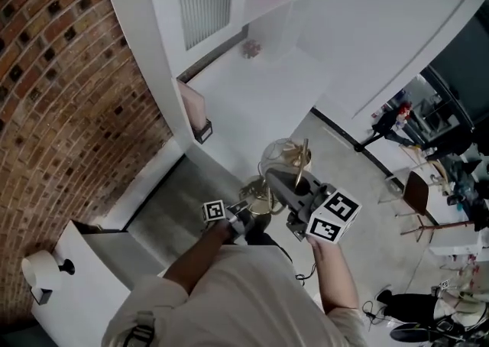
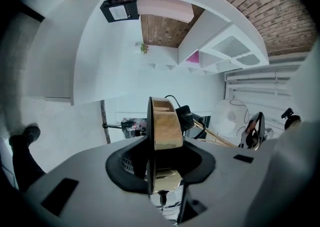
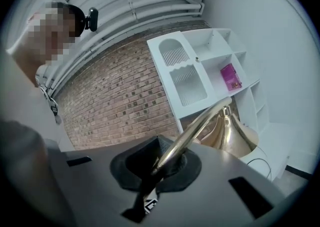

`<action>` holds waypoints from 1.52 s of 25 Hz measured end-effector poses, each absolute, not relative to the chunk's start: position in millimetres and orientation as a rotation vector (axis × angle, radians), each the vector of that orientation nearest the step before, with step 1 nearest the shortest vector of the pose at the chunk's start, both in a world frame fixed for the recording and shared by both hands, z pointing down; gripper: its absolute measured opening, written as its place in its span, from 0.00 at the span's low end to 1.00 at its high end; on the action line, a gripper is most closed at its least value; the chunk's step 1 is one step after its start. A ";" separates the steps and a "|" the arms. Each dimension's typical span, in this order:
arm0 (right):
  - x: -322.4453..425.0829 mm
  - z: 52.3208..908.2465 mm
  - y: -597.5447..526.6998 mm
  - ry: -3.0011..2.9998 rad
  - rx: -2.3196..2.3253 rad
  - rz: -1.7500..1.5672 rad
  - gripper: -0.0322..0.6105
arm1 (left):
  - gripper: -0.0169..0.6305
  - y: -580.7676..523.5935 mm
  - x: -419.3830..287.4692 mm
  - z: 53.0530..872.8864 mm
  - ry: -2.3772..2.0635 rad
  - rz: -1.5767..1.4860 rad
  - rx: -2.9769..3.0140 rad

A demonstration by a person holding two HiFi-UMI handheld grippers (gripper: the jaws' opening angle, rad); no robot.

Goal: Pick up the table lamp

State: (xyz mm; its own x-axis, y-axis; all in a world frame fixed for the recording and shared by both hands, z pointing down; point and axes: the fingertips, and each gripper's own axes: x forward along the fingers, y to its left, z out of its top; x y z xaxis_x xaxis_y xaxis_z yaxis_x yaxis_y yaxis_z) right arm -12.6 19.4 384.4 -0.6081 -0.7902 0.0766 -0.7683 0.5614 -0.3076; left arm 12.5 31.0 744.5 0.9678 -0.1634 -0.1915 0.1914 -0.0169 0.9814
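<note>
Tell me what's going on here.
A person is holding a brass table lamp in the air with two handheld grippers. The left gripper is clamped on the lamp's round base, and the right gripper is shut on its curved stem. The lamp is clear of any surface, over the floor beside a white shelf unit.

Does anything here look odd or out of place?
Only the lamp: it stands on nothing, held in mid-air, the left gripper clamped on its round base, the right gripper on its curved arm. Nothing looks spilled or broken.
</note>
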 end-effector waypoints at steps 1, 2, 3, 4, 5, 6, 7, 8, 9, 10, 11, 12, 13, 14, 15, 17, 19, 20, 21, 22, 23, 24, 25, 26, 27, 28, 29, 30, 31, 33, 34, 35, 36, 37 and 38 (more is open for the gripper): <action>-12.2 383.7 24.1 2.710 -1.366 -0.480 0.07 | 0.22 36.0 14.2 746.8 0.029 -0.268 1.560; -11.7 382.5 28.6 2.706 -1.372 -0.477 0.07 | 0.22 40.6 15.3 752.0 0.029 -0.248 1.555; -11.2 381.1 32.9 2.702 -1.376 -0.473 0.07 | 0.22 44.8 16.1 757.7 0.026 -0.228 1.548; -10.4 379.6 36.9 2.698 -1.378 -0.470 0.07 | 0.22 48.1 16.8 762.4 0.022 -0.212 1.540; -9.4 378.4 40.6 2.695 -1.377 -0.469 0.07 | 0.22 50.7 17.6 765.9 0.015 -0.200 1.533; -8.3 377.4 43.9 2.695 -1.372 -0.470 0.07 | 0.22 52.3 19.0 765.2 0.013 -0.197 1.531; -7.1 376.5 46.8 2.697 -1.363 -0.474 0.07 | 0.22 53.1 21.3 757.4 0.025 -0.211 1.537; -6.0 375.2 49.6 2.703 -1.349 -0.477 0.07 | 0.22 53.3 24.4 745.4 0.044 -0.236 1.548; -5.0 373.6 52.4 2.709 -1.333 -0.478 0.07 | 0.22 53.5 27.3 735.9 0.058 -0.255 1.562; -3.9 371.6 55.3 2.715 -1.315 -0.477 0.07 | 0.22 53.8 29.5 732.1 0.060 -0.261 1.576; -2.9 369.1 57.9 2.719 -1.295 -0.475 0.07 | 0.22 54.2 31.4 732.0 0.051 -0.257 1.590; -2.1 366.5 60.1 2.723 -1.275 -0.473 0.07 | 0.22 54.9 33.0 731.7 0.043 -0.256 1.600; -1.6 364.2 62.1 2.726 -1.257 -0.472 0.07 | 0.22 56.4 34.5 729.0 0.041 -0.262 1.603; -1.1 362.1 64.3 2.728 -1.240 -0.473 0.07 | 0.22 58.7 35.9 725.2 0.042 -0.272 1.602; -0.3 360.1 66.7 2.732 -1.225 -0.473 0.07 | 0.22 61.2 37.2 721.5 0.042 -0.281 1.601; 3.2 356.7 71.4 2.742 -1.199 -0.472 0.07 | 0.22 65.8 41.2 716.1 0.037 -0.293 1.604; 7.5 355.2 76.0 2.755 -1.178 -0.471 0.07 | 0.22 71.0 45.4 713.9 0.028 -0.293 1.602; 9.2 354.9 78.4 2.761 -1.169 -0.471 0.07 | 0.22 73.7 47.2 713.5 0.024 -0.292 1.602; 10.7 354.7 80.7 2.765 -1.161 -0.471 0.07 | 0.22 76.3 48.9 712.8 0.023 -0.291 1.600; 12.0 354.2 82.8 2.767 -1.153 -0.470 0.07 | 0.22 78.3 50.3 712.0 0.022 -0.291 1.600; 13.0 353.4 84.7 2.768 -1.145 -0.468 0.07 | 0.22 79.4 51.1 711.7 0.018 -0.291 1.605; 13.9 352.7 86.4 2.769 -1.137 -0.465 0.07 | 0.22 79.6 51.4 712.3 0.012 -0.289 1.617; 14.6 352.2 88.2 2.771 -1.129 -0.462 0.07 | 0.22 79.7 51.6 713.2 0.005 -0.286 1.631; 15.4 351.8 90.1 2.774 -1.121 -0.459 0.07 | 0.22 80.0 51.7 714.1 -0.001 -0.283 1.641; 16.2 351.7 91.9 2.776 -1.115 -0.456 0.07 | 0.22 80.5 51.8 714.3 -0.006 -0.281 1.646; 17.1 351.8 93.5 2.778 -1.109 -0.453 0.07 | 0.22 81.1 52.1 713.8 -0.011 -0.284 1.646; 18.3 352.2 94.6 2.780 -1.104 -0.451 0.07 | 0.22 81.5 52.7 713.1 -0.015 -0.290 1.644; 19.8 352.8 95.2 2.782 -1.102 -0.451 0.07 | 0.22 81.7 53.6 712.7 -0.019 -0.295 1.641; 21.3 353.5 95.7 2.786 -1.100 -0.453 0.07 | 0.22 81.8 54.5 712.7 -0.024 -0.300 1.638; 23.9 354.4 97.3 2.794 -1.097 -0.457 0.07 | 0.22 82.1 56.4 713.6 -0.032 -0.302 1.642; 24.6 354.7 98.4 2.798 -1.095 -0.456 0.07 | 0.22 82.5 57.2 714.3 -0.033 -0.302 1.646; 25.0 355.0 99.4 2.802 -1.092 -0.455 0.07 | 0.22 83.1 58.0 714.5 -0.033 -0.305 1.648; 25.2 355.2 100.3 2.805 -1.090 -0.453 0.07 | 0.22 83.7 58.8 714.2 -0.033 -0.311 1.649; 25.4 355.3 101.1 2.808 -1.087 -0.451 0.07 | 0.22 84.3 59.7 713.6 -0.033 -0.316 1.649; 25.7 355.4 101.9 2.810 -1.084 -0.451 0.07 | 0.22 84.9 60.4 714.0 -0.036 -0.317 1.650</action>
